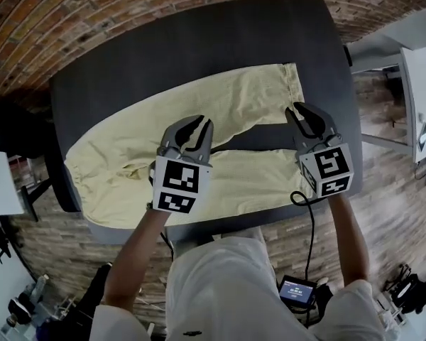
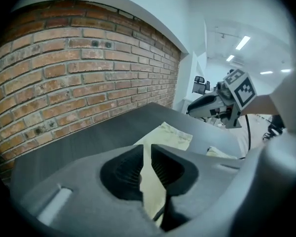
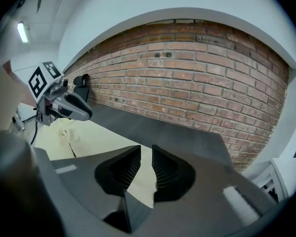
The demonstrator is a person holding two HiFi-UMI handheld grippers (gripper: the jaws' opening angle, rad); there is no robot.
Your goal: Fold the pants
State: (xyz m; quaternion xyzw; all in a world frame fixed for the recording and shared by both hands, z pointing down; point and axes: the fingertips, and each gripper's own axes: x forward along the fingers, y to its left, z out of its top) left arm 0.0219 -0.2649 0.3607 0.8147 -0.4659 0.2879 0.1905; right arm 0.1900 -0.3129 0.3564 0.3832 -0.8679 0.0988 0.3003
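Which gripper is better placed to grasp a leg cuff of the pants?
Right. The right gripper hovers at the cuff end of the pants, beside the far cuff, jaws slightly apart and empty. The left gripper is over the crotch, away from the cuffs.

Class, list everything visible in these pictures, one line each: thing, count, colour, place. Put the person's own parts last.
pants: one, pale yellow, spread flat on the table
table: one, dark grey, in front of the brick wall
brick wall: one, red-brown, behind the table
cable: one, black, looping below the table's near edge
screen device: one, dark, on the floor by the person's legs
left gripper: one, grey, slightly open, empty, over the pants' middle
right gripper: one, grey, slightly open, empty, near the hems
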